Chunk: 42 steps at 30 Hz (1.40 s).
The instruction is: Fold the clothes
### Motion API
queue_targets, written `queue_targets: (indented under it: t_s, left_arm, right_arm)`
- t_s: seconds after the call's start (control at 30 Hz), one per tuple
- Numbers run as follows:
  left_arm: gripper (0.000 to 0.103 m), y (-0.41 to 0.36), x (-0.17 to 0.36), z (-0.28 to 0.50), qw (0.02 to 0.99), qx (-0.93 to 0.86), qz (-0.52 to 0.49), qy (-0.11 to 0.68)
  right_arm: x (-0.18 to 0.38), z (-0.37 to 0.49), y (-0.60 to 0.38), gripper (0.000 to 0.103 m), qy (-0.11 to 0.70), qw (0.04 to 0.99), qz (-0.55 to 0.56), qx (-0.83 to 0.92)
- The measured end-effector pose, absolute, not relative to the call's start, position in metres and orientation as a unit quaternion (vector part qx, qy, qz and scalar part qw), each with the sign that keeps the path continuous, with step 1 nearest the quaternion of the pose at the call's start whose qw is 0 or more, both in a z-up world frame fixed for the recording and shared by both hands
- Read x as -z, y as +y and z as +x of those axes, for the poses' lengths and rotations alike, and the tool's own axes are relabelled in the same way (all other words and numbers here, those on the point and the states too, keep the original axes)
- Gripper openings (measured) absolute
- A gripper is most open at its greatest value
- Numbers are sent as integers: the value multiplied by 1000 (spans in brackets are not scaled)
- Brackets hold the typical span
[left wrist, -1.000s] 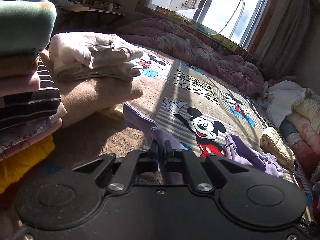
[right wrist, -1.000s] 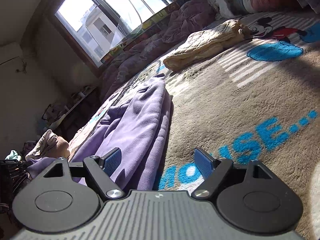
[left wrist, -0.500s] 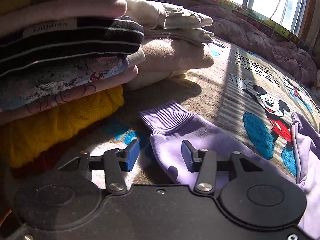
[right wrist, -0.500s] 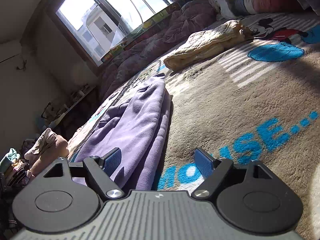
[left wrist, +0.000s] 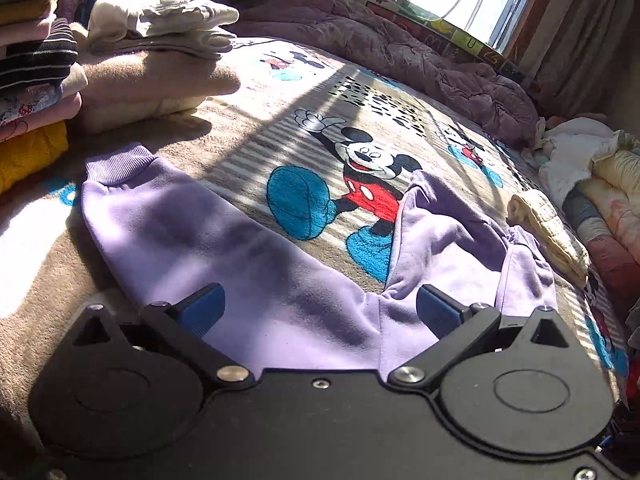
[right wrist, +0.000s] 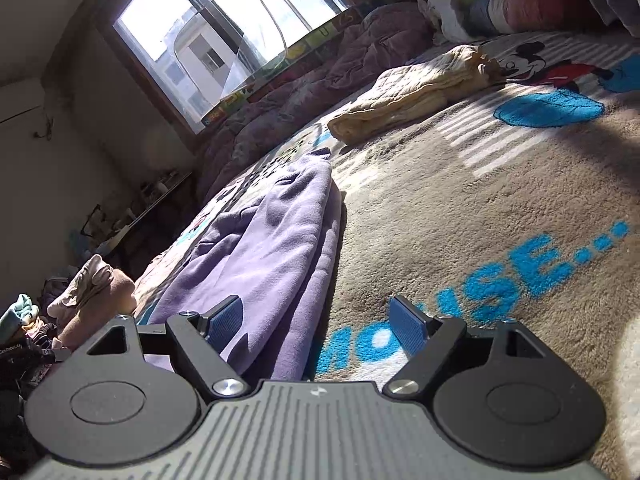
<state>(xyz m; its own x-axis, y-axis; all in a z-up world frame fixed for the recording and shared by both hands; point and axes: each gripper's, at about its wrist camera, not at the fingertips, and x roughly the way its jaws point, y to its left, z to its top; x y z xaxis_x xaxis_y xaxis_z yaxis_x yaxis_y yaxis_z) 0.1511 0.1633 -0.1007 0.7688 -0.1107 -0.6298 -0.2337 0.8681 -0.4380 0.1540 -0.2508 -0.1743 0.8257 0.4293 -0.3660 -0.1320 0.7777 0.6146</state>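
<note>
- Since a second ago the left gripper (left wrist: 320,308) has let go of the purple cuff it pinched, pulled back and spread its jaws wide; the right gripper (right wrist: 316,320) has hardly shifted, its jaws standing apart as before.
- The purple sweatpants (left wrist: 224,248) lie flat on the bed right under the left gripper. One leg runs away to the left, ending in the ribbed cuff (left wrist: 118,164); the other bunches off to the right.
- The left gripper is over the crotch, both jaws empty; the right one sits low at the garment's near edge, one finger over cloth, the other over bare blanket.
- I judge a fold would turn on the long left leg, nearest the left gripper.
- The Mickey Mouse blanket (left wrist: 360,168) covers the bed; folded stacks (left wrist: 152,60) sit at its far left, a cream garment (right wrist: 416,92) near the right edge, a rumpled quilt (left wrist: 400,52) along the window side.
</note>
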Motion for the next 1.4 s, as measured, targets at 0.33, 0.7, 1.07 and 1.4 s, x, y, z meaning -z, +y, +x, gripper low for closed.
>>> queue_targets:
  t_s: [0.33,0.7,1.07,1.4]
  left_arm:
    - [98,121,127,155,919,21,-248,305]
    - [96,122,140,182,913,77,-280,287]
    - [96,129,143,181,913,89,-285,277]
    - [96,142,140,172,902,83,-333,264]
  right_arm:
    - [152,169,-257,68,287,905,271,-158]
    - [119,317,-233,61,326,910,210,-148]
    - [120,364,-204,15,332,917,161,-151]
    - [70,311,-228,9,249,951,146,-110]
